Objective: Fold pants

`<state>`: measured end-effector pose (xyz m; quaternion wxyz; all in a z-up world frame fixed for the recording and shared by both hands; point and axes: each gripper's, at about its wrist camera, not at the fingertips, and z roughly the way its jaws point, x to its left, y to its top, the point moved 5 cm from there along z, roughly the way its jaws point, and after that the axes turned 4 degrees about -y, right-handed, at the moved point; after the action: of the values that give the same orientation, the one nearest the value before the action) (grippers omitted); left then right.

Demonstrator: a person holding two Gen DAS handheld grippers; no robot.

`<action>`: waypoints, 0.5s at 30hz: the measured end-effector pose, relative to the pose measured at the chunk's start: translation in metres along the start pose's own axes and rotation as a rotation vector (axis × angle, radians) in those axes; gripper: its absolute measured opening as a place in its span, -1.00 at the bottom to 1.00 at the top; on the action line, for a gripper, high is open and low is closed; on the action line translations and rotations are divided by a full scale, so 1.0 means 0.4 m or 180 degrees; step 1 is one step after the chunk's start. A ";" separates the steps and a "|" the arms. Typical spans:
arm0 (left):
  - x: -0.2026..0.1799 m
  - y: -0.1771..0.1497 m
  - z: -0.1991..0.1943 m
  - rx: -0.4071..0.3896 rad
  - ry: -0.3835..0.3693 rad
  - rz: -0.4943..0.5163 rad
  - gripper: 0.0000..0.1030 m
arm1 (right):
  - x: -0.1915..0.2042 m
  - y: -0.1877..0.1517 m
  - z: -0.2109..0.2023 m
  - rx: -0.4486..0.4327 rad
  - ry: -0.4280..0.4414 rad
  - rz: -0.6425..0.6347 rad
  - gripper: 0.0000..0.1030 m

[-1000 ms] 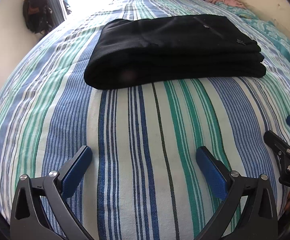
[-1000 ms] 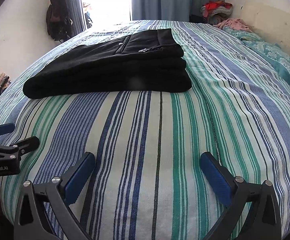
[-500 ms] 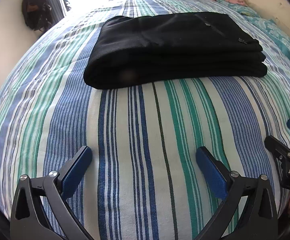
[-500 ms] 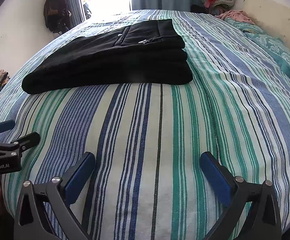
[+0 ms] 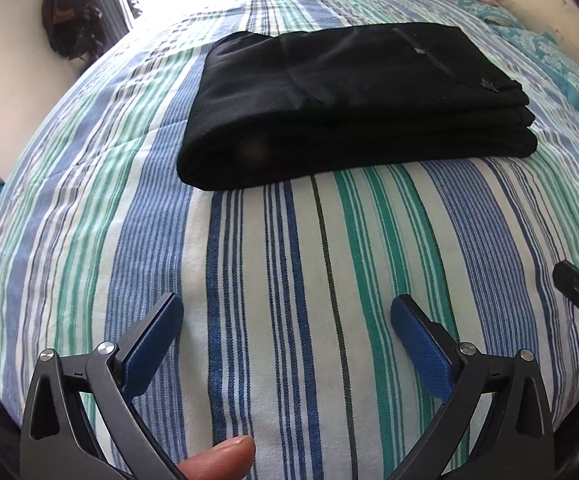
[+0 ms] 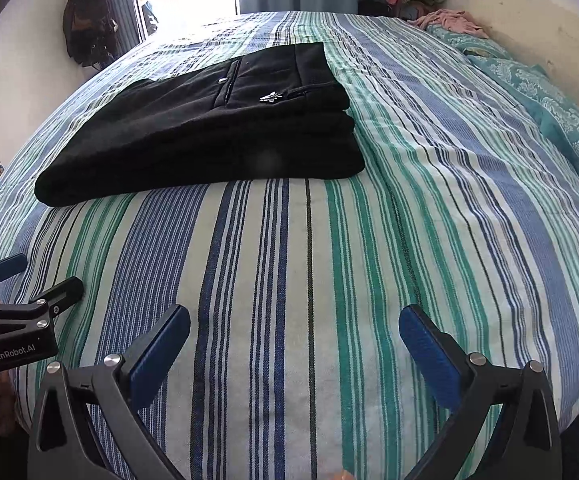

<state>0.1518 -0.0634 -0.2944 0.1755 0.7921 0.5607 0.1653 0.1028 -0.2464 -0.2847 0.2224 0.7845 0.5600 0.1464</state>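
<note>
We hold the left gripper [image 5: 285,322] and right gripper [image 6: 294,330] wide and empty near the bed's [image 6: 449,208] front edge. The pants [image 6: 209,136] lie folded mid-bed; a careless nudge could topple the stacked layers.

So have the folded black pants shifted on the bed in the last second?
No. The black pants keep their near edge across the same stripes of the striped bedspread; only the cameras tilted.
</note>
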 end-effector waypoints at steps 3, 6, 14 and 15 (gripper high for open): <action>0.005 0.021 -0.089 -0.0192 0.0071 0.0044 0.99 | -0.011 0.026 -0.065 -0.0006 -0.0256 -0.0096 1.00; 0.015 0.052 -0.200 -0.0427 -0.0155 -0.0069 0.99 | -0.030 0.061 -0.153 -0.0059 -0.0249 0.0082 1.00; 0.053 0.101 -0.406 -0.0833 -0.0274 -0.0196 0.99 | -0.006 0.148 -0.384 -0.0489 -0.0185 0.0152 1.00; 0.057 0.102 -0.419 -0.0843 -0.0285 -0.0213 0.99 | 0.000 0.151 -0.401 -0.0508 -0.0183 0.0143 1.00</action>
<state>0.1161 -0.0391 -0.1259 0.3088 0.7495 0.5516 0.1965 0.0751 -0.2334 -0.1161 0.2969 0.7806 0.5222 0.1729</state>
